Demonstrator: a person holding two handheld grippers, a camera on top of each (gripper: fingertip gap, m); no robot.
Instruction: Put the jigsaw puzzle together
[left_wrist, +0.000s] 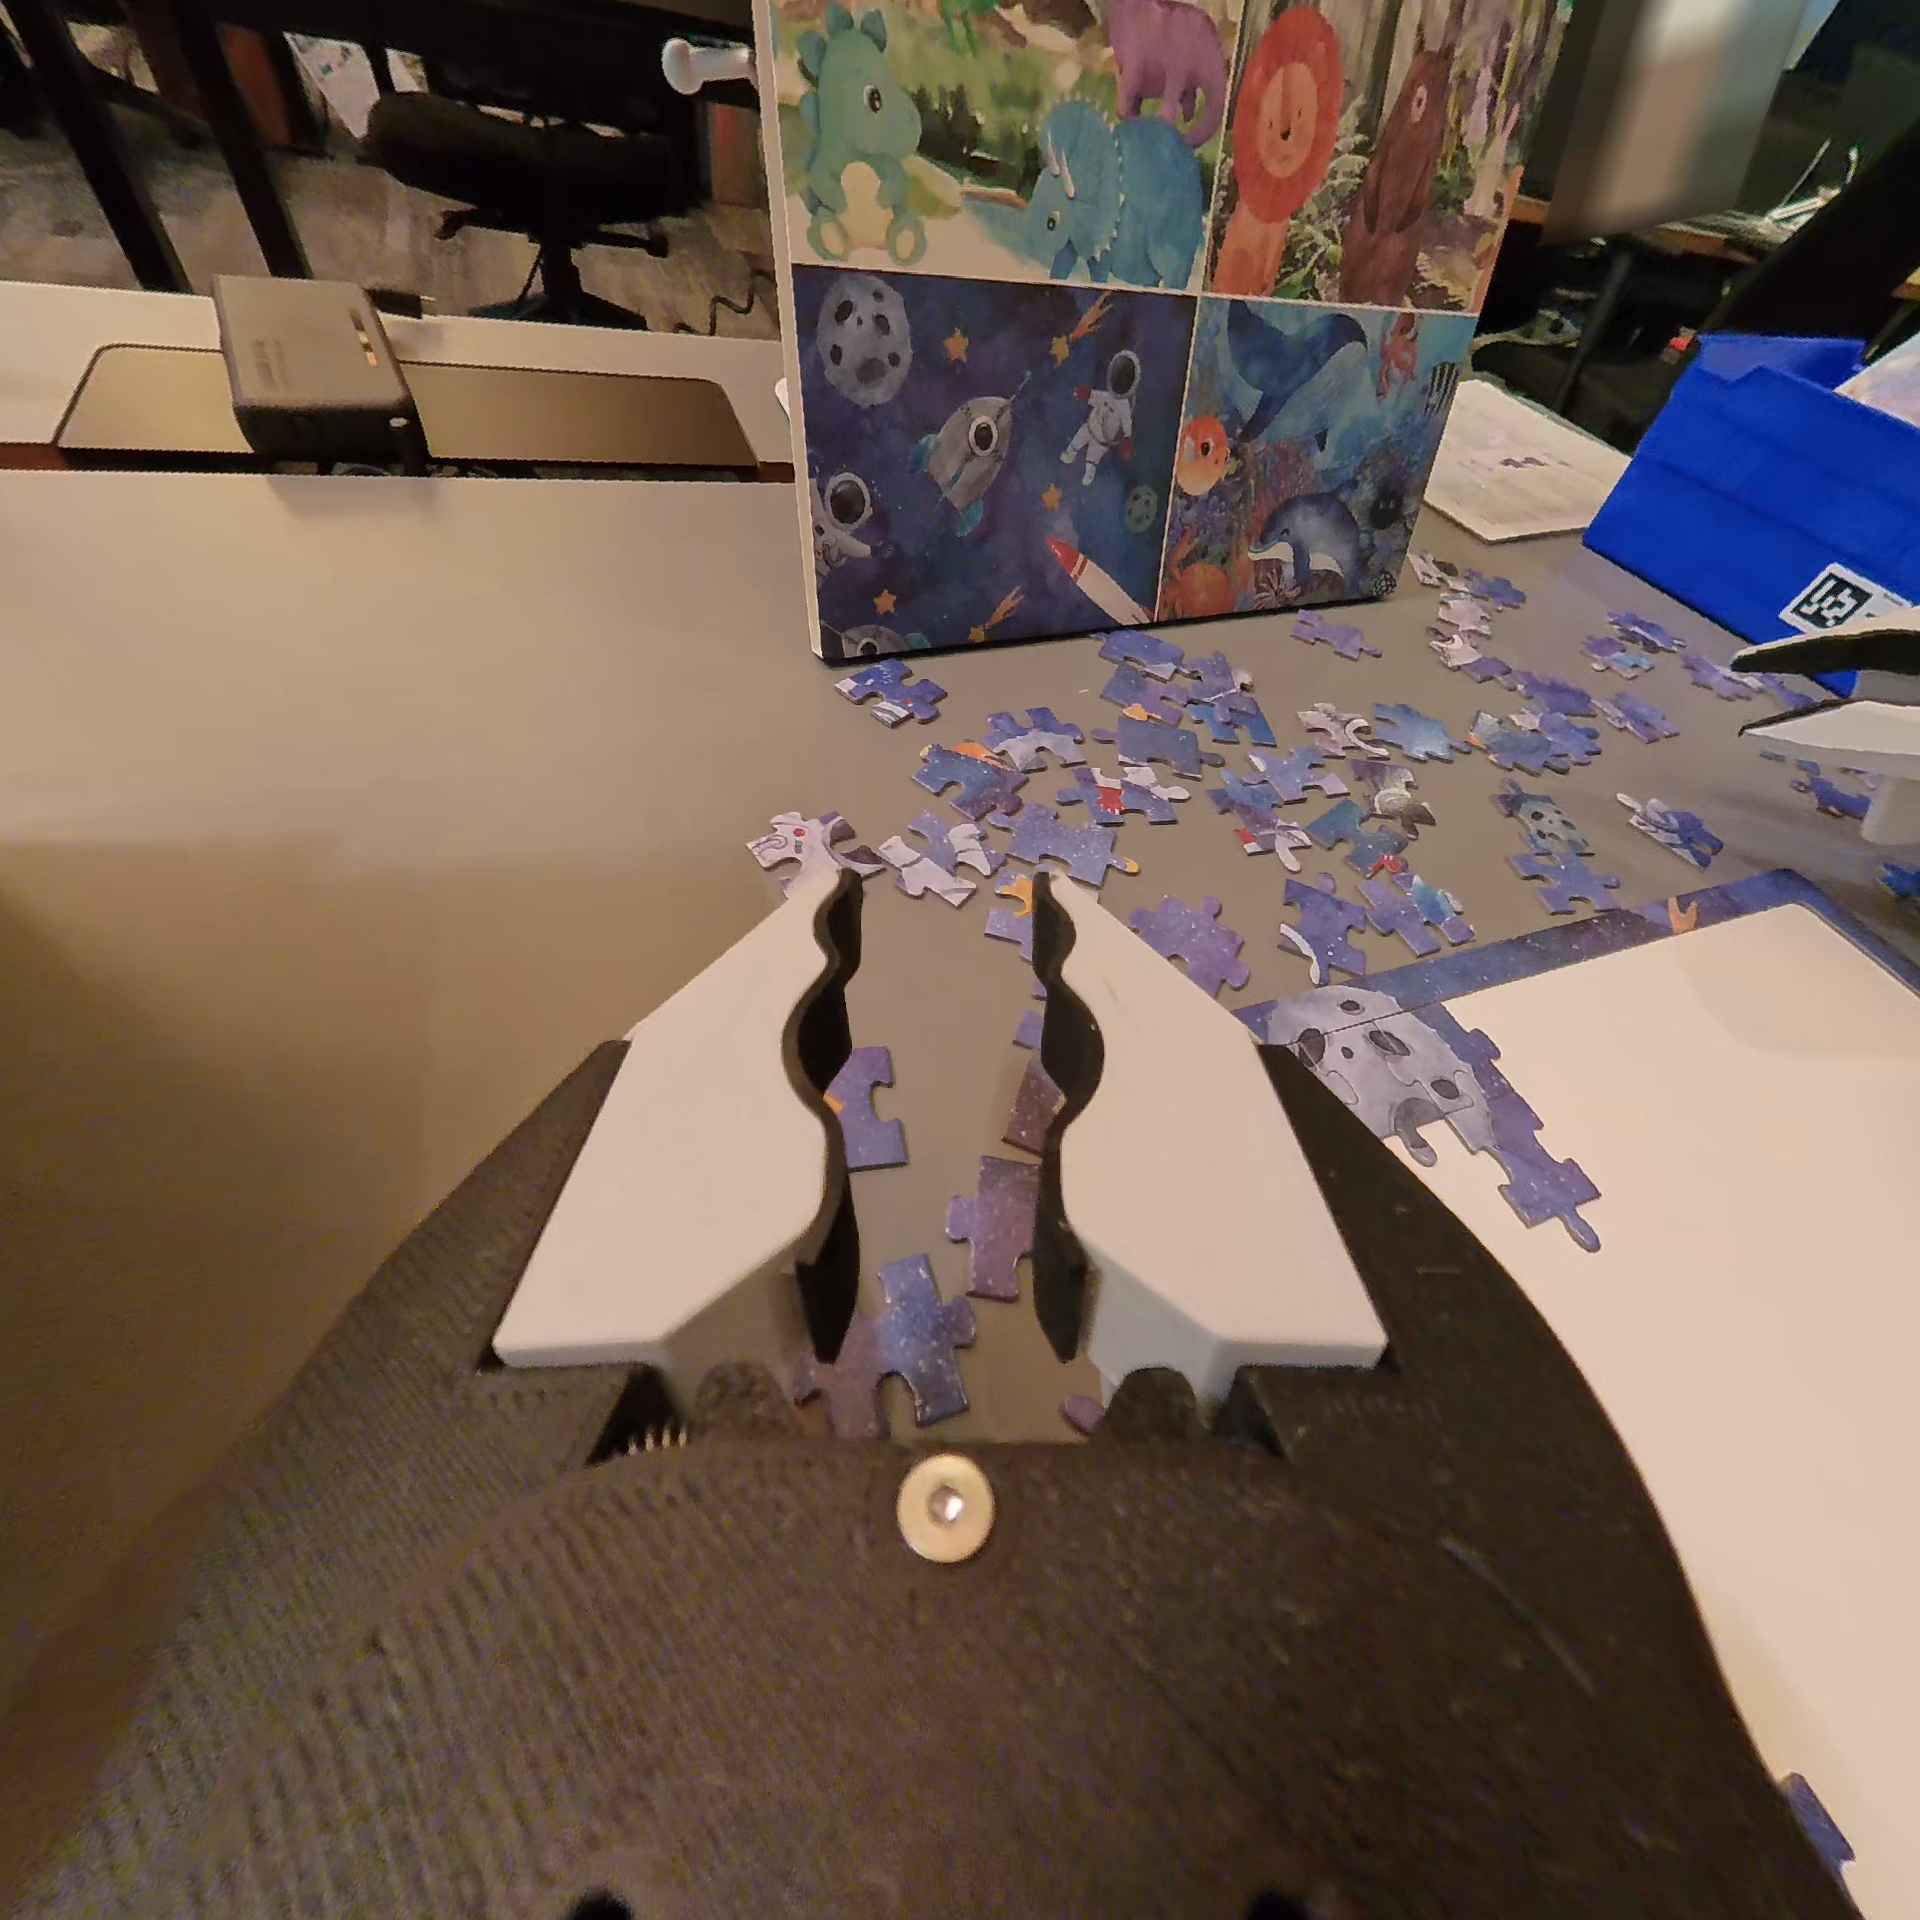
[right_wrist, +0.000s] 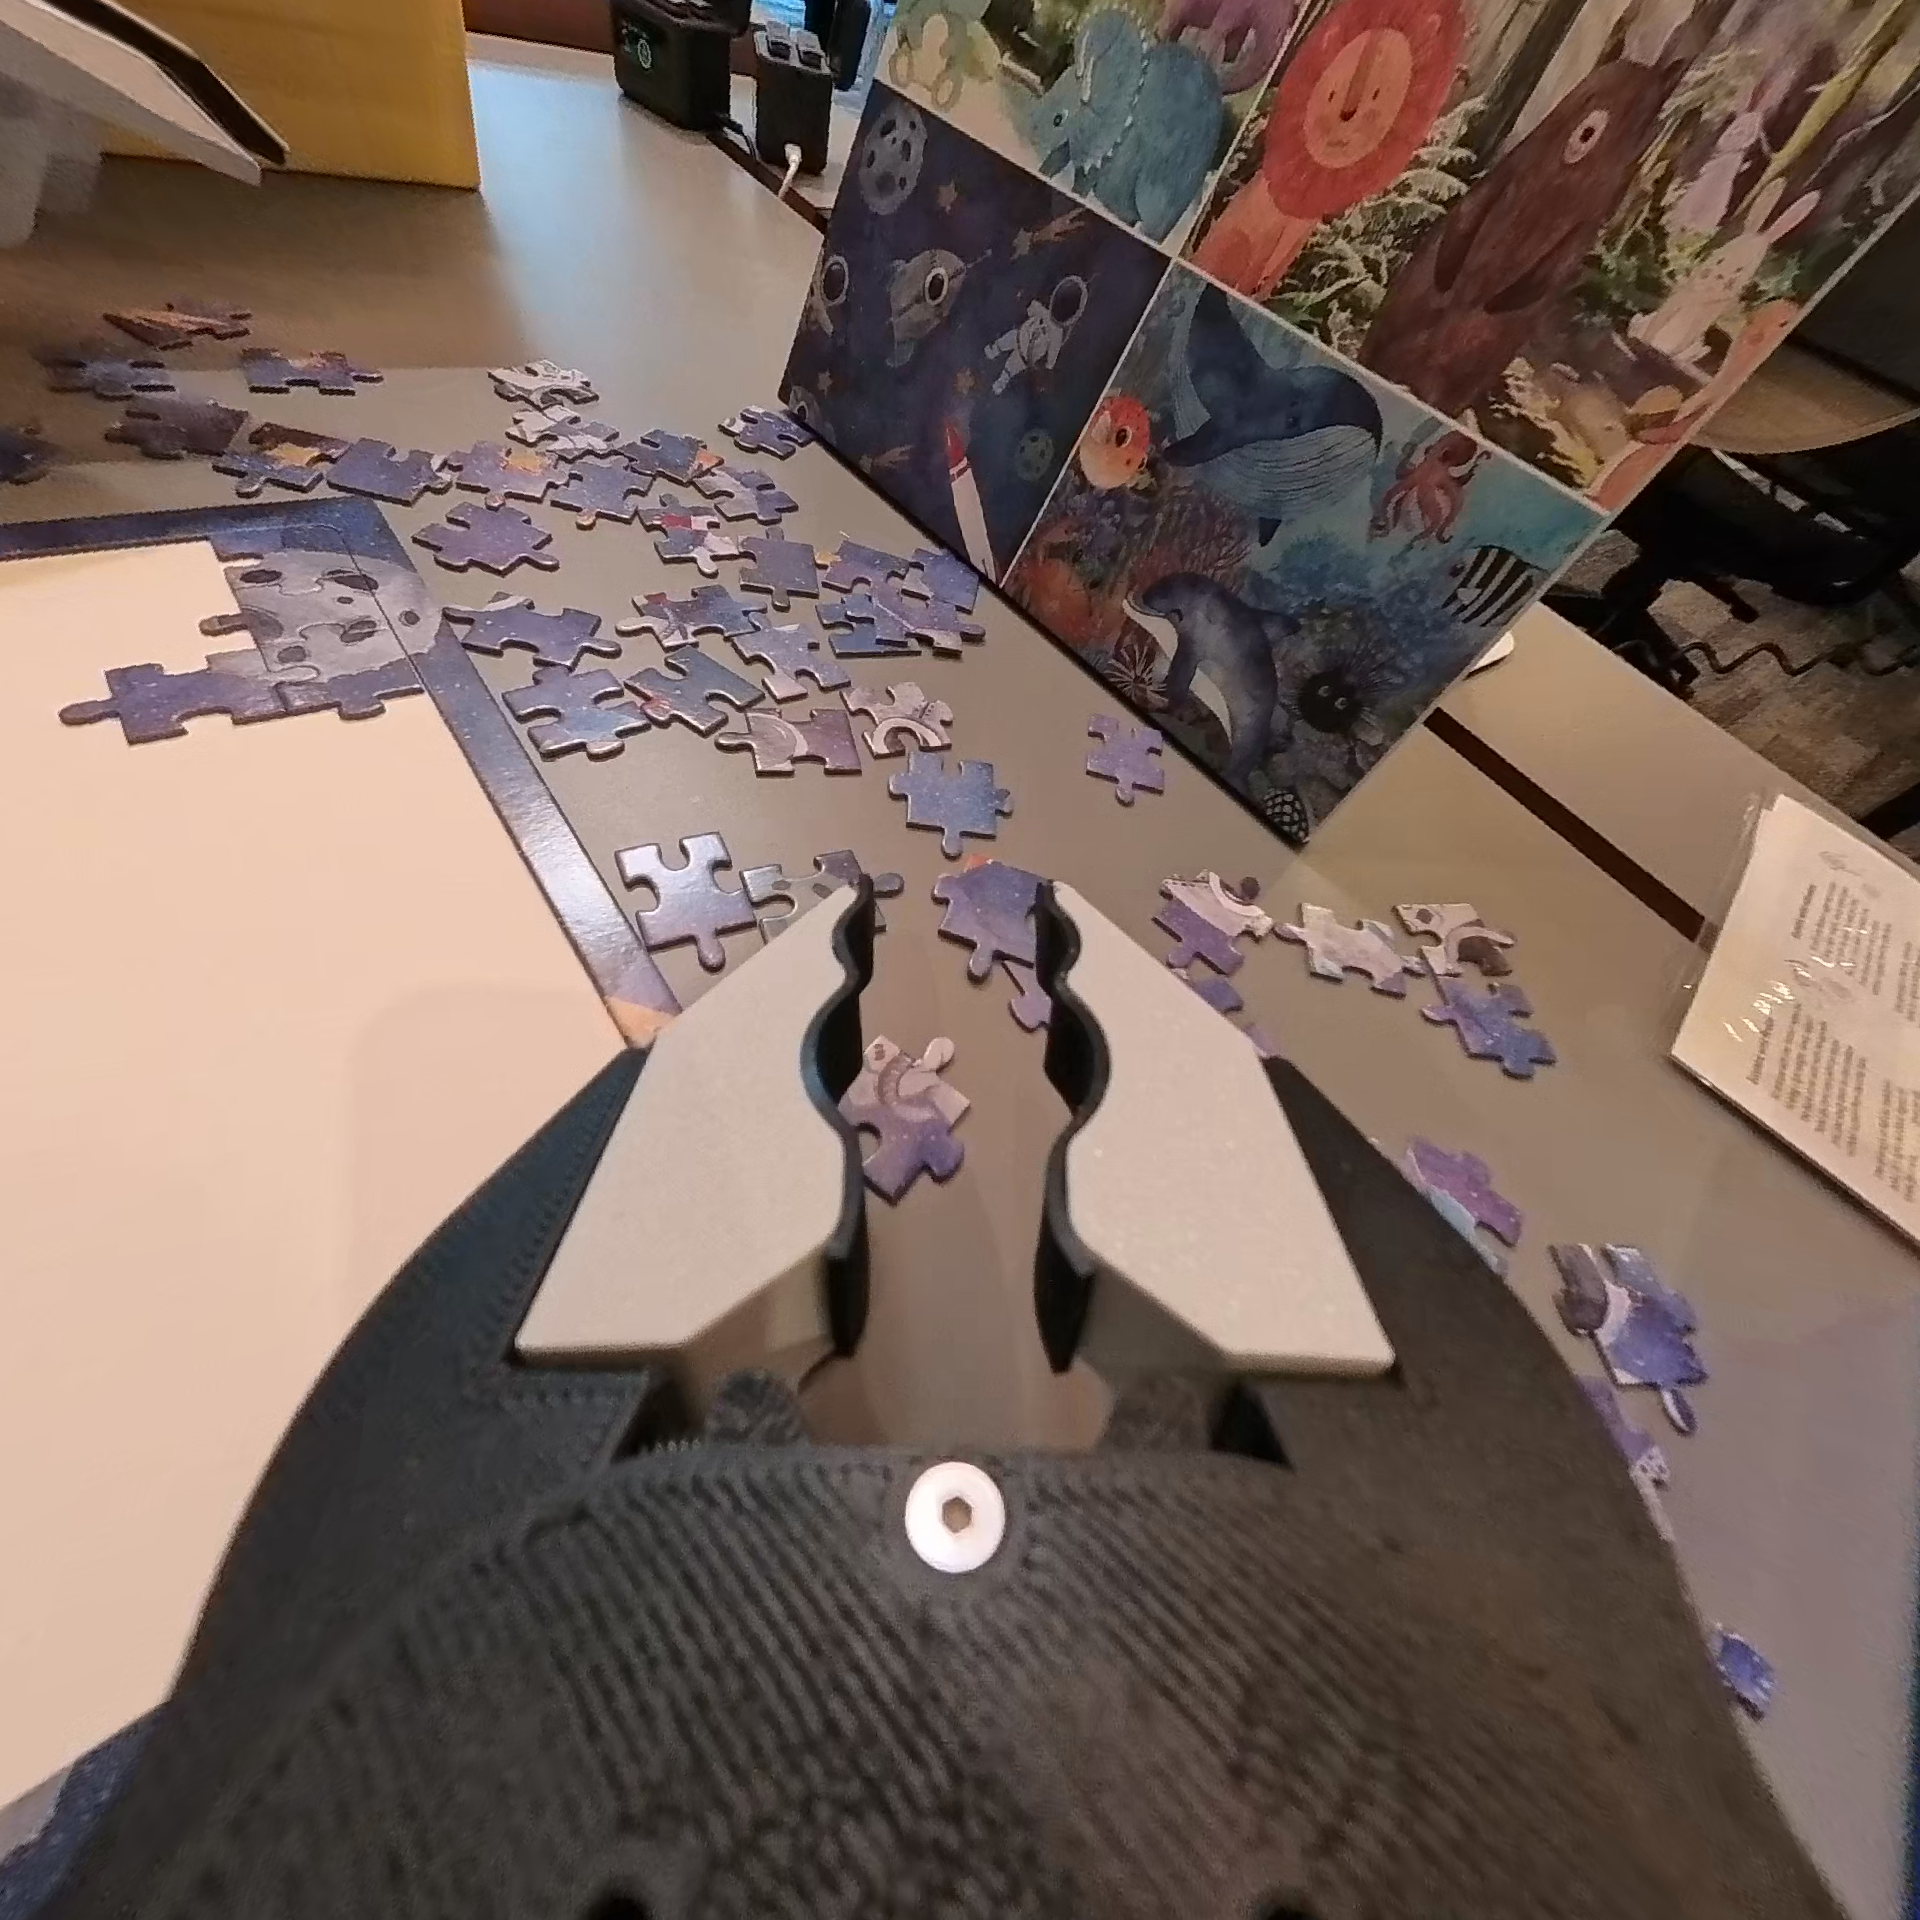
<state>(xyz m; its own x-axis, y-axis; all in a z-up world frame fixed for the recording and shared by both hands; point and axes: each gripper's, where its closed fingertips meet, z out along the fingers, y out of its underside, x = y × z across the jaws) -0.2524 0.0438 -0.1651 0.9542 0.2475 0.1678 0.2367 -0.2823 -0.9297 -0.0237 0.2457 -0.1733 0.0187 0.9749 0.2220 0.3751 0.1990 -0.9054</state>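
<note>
Puzzle pieces, loose, blue-purple with star and spacecraft print, are lying scattered over the grey desk ahead of both grippers.

Left gripper: jaws are standing partly open with nothing between the pads; it is hovering over the near edge of the scatter. A few dark starry pieces are lying flat on the desk below its fingers, none gripped. A pale piece with a red dot is lying just past its left fingertip.

Right gripper: jaws are likewise standing partly open and holding nothing. A pale-and-purple piece is lying on the desk beneath the gap, apart from the pads. A dark purple piece is sitting just ahead of its right fingertip.

Puzzle board, cream with a blue border, is lying to the left of the right gripper and to the right of the left one; a moon section is already sitting assembled in its far corner.

Puzzle box, illustrated with animals and space scenes, is standing upright beyond the scatter. Blue bin and printed sheet are sitting off to the right.
</note>
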